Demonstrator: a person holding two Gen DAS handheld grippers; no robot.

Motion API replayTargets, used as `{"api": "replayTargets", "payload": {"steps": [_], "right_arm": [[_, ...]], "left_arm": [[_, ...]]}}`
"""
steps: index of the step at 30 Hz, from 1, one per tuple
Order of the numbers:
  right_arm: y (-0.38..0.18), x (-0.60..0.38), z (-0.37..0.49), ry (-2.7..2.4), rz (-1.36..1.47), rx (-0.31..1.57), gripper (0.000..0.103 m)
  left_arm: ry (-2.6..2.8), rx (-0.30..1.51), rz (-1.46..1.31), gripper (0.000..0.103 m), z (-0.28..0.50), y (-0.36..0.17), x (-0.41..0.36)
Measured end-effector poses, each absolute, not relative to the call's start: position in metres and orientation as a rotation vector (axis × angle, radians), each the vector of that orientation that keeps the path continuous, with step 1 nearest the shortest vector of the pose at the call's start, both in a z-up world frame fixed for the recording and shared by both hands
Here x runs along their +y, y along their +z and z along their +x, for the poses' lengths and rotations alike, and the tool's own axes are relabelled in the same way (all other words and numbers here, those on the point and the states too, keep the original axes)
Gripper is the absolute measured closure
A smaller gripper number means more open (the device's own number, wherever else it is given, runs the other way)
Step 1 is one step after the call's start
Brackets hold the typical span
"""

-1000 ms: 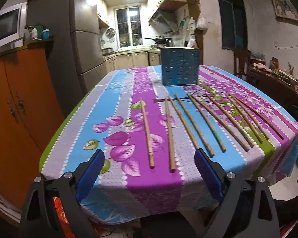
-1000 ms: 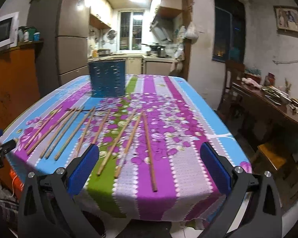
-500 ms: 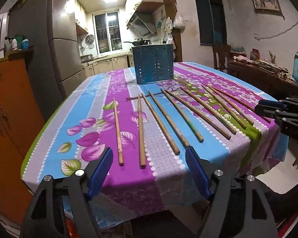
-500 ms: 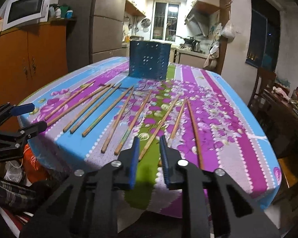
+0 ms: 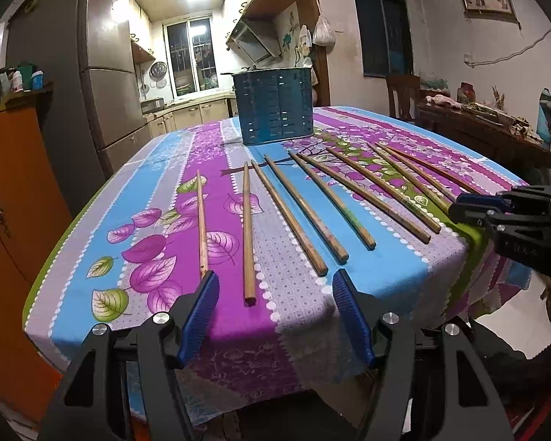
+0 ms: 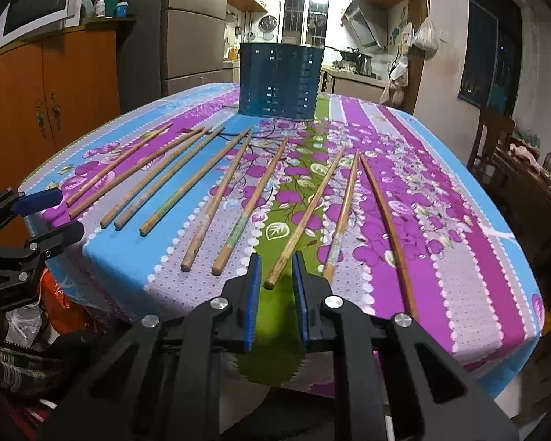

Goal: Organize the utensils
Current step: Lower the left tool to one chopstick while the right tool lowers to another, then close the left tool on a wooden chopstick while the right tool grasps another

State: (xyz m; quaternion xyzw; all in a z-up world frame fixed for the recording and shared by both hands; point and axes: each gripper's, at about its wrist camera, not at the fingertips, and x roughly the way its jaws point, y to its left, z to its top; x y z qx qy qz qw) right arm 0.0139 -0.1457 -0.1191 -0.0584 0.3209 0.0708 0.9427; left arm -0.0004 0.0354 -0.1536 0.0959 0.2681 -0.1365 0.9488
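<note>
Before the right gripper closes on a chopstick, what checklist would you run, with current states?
1. Right gripper lined up with one chopstick end: ok.
2. Jaws still apart, nothing held: ok.
3. Neighbouring chopstick outside the jaws: ok.
4. Fingertips low enough to grip: cannot tell.
5. Left gripper open and out of the way: ok.
6. Holder upright at the far end of the table: ok.
</note>
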Motion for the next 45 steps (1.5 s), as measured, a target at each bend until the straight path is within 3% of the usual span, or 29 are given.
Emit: {"api": "replayTargets", "payload": {"steps": [3,11,29,33,37,39,45], "right_arm": [[-0.122,-0.143,0.015,0.143,-0.117,0.658,0.09],[-0.124,-0.143,0.018,0.106,-0.095,0.654,0.094],[-0.126,-0.142,0.015,0.029,-0.032,0.647,0.094],[-0.126,-0.142,0.016,0.027,-0.015,0.648,0.095],[-0.125,-0.139,0.018,0.02,-0.014,0.648,0.096],[-0.125,-0.139,0.018,0.02,-0.014,0.649,0.096],[-0.123,-0.14,0.019,0.015,-0.01,0.638,0.097]], "left_arm": [[-0.291,0.563,0.164,0.053,0.007,-0.156,0.039],[-0.311,0.57,0.132,0.063,0.014,-0.162,0.045],[-0.308,0.515,0.121,0.065,0.008,-0.167,0.045],[-0.288,0.509,0.108,0.082,0.008,-0.168,0.05],[-0.287,0.515,0.102,0.086,0.008,-0.166,0.053],[-0.275,0.517,0.097,0.093,0.009,-0.165,0.054],[-0.248,0.536,0.07,0.095,0.014,-0.162,0.058]]}}
